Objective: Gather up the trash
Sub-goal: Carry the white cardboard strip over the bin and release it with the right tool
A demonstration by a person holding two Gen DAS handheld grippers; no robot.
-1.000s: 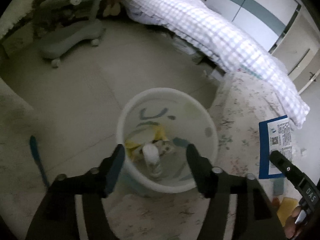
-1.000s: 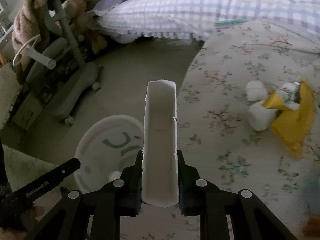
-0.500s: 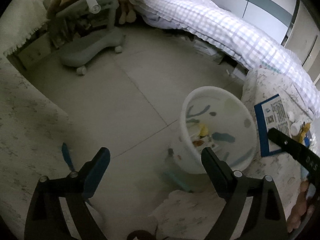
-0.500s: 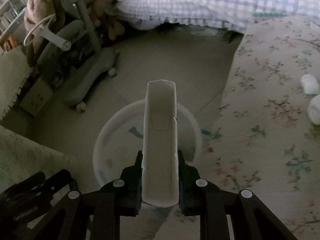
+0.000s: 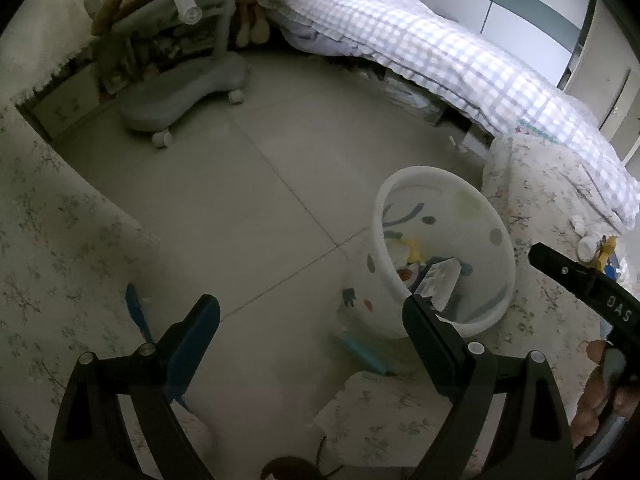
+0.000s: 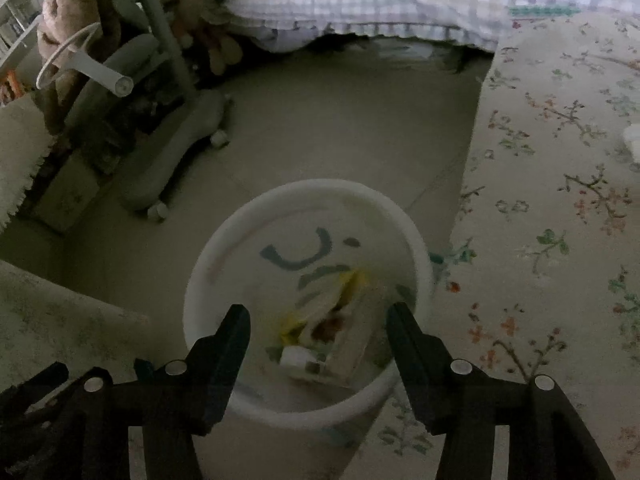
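A white round bin (image 6: 224,256) with painted marks stands on the floor beside a flowered cloth surface; it also shows in the left wrist view (image 5: 500,256). A white carton (image 6: 352,344) lies inside it among yellow wrappers and other trash, and shows in the left wrist view (image 5: 438,280). My right gripper (image 6: 318,320) is open and empty right above the bin. My left gripper (image 5: 312,320) is open and empty, to the left of the bin above the floor. More trash, white and yellow (image 5: 596,246), lies on the cloth at far right.
A grey wheeled chair base (image 5: 180,92) stands at the back left. A bed with a checked quilt (image 5: 440,56) runs along the back. The flowered cloth (image 6: 560,200) covers the surface right of the bin. A blue strip (image 5: 136,314) lies at left.
My right gripper moved over the bin, opened and let go of the white carton, which now lies in the bin. My left gripper opened wider and drew back left of the bin.
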